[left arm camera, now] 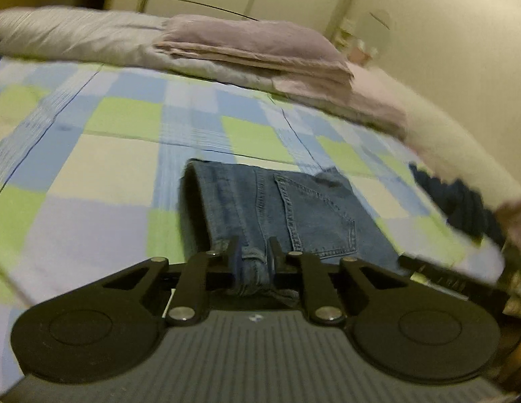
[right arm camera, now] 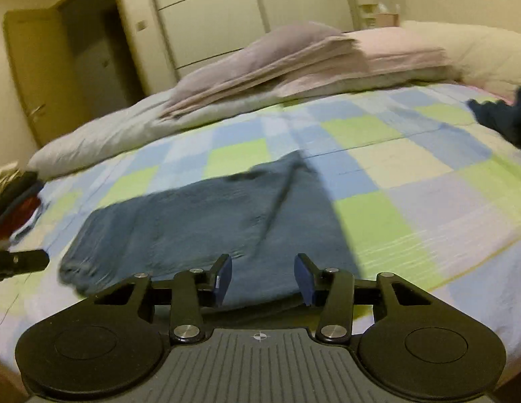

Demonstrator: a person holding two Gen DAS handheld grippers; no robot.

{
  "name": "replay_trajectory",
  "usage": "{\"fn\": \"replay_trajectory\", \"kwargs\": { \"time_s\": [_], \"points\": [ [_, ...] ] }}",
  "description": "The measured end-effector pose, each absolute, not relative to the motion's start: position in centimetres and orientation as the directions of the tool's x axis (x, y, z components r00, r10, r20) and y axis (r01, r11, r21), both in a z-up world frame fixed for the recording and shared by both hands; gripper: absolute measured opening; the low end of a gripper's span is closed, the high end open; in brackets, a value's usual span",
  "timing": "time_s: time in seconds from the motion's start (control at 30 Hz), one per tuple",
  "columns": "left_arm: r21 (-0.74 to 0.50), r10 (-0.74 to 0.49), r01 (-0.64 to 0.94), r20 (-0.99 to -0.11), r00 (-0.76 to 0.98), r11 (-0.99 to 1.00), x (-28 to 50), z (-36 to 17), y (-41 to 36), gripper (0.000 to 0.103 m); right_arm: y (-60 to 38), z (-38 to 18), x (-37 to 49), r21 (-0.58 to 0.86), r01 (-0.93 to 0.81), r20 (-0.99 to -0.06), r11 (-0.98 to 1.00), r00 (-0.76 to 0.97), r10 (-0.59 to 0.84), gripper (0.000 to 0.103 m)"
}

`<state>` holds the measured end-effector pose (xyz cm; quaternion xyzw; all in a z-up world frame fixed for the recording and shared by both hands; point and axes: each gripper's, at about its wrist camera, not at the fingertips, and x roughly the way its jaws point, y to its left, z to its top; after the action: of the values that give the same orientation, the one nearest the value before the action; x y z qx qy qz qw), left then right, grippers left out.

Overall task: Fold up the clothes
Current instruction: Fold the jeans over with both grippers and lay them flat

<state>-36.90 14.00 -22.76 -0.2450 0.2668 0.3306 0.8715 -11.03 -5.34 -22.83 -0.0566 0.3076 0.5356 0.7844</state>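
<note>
Left wrist: jeans (left arm camera: 294, 208) hem between jaws.

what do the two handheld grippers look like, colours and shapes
Both look alike. The left gripper and the right gripper each have black linkage arms with silver rivets, two round black discs at the sides, a grey ribbed plate with a small crosshair mark, and blue pads on the inner faces of the fingers. No cables show.

no text, label or number can be read — none anywhere.
</note>
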Motion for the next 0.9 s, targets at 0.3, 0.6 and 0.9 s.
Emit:
{"fn": "replay_trajectory", "kwargs": {
  "time_s": [0.3,0.6,0.9],
  "points": [
    [-0.078,0.502,-0.76,-0.706,0.499,0.645,-34.4,-27.1,14.3,0.003,-2.0,-28.1,-9.7,-0.016,-0.932,-0.652,0.362,0.284,0.703,0.045],
    [-0.059,0.536,-0.756,-0.669,0.514,0.652,-34.8,-24.4,12.7,0.003,-3.2,-25.3,-9.5,0.072,-0.916,-0.604,0.395,0.275,0.748,0.045],
    [-0.002,0.56,-0.78,-0.695,0.451,0.626,-34.0,-27.4,13.4,0.003,-1.8,-27.6,-10.1,0.016,-0.924,-0.664,0.383,0.276,0.695,0.045]
  ]
}}
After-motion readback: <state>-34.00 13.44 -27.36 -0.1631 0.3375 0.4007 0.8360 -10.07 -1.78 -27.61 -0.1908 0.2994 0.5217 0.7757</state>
